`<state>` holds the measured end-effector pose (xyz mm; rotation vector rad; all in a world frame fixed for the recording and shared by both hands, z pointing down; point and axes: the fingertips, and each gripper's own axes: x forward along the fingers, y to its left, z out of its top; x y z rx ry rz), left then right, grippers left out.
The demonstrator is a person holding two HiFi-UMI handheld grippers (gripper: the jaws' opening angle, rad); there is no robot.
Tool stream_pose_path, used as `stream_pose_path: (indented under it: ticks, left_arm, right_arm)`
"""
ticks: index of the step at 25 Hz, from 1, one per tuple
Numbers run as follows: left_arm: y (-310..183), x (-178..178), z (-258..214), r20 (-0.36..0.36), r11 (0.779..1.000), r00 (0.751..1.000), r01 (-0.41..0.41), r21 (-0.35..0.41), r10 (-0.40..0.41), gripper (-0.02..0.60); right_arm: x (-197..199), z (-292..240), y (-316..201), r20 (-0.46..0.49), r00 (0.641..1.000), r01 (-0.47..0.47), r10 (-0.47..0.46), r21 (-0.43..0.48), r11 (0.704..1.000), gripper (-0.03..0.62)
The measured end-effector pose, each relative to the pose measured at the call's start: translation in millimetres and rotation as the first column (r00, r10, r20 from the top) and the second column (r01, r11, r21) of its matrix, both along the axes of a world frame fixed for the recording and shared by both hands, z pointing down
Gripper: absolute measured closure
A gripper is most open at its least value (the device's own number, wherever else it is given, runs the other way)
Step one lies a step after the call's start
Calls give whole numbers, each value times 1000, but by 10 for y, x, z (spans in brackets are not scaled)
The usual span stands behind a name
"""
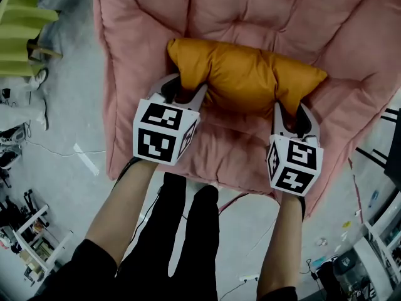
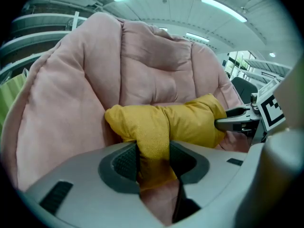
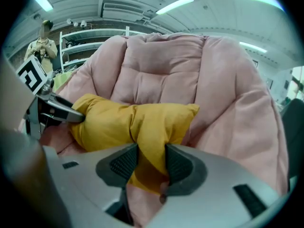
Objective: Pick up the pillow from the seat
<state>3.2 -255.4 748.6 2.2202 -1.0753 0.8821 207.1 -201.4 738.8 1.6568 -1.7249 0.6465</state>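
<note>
Orange-yellow pillow (image 1: pixel 244 74) lies across the middle of the pink seat (image 1: pixel 141 55) — your left gripper (image 1: pixel 185 88) pinches one end and your right gripper (image 1: pixel 293 115) the other, jaws half-closed on bunched fabric. The grasp looks done; lifting it clear of the seat is left.

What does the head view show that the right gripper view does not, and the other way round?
Only the head view: the person's black trousers and the grey floor. Only the right gripper view: ceiling lights, white shelves and a standing person in the background. Both: the orange pillow, the pink seat behind it, and the left gripper and the right gripper, each shut on one end of the pillow.
</note>
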Motion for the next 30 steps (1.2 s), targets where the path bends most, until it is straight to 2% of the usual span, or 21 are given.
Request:
stream_pose_path:
  ticks: [7, 16, 30]
  left_arm:
    - [12, -43, -262, -6, 999, 1000, -5, 52, 5, 399]
    - [-12, -114, -832, -17, 993, 1000, 0, 121, 2, 399]
    - [-28, -178, -1981, -48, 964, 999, 2, 264, 11, 399]
  right_arm:
    - [-45, -260, 53, -3, 1000, -19, 19, 46, 999, 402]
    - [-118, -793, 82, 2, 999, -42, 42, 116, 992, 402]
    - [-174, -1908, 112, -3, 998, -58, 61, 245, 968, 401]
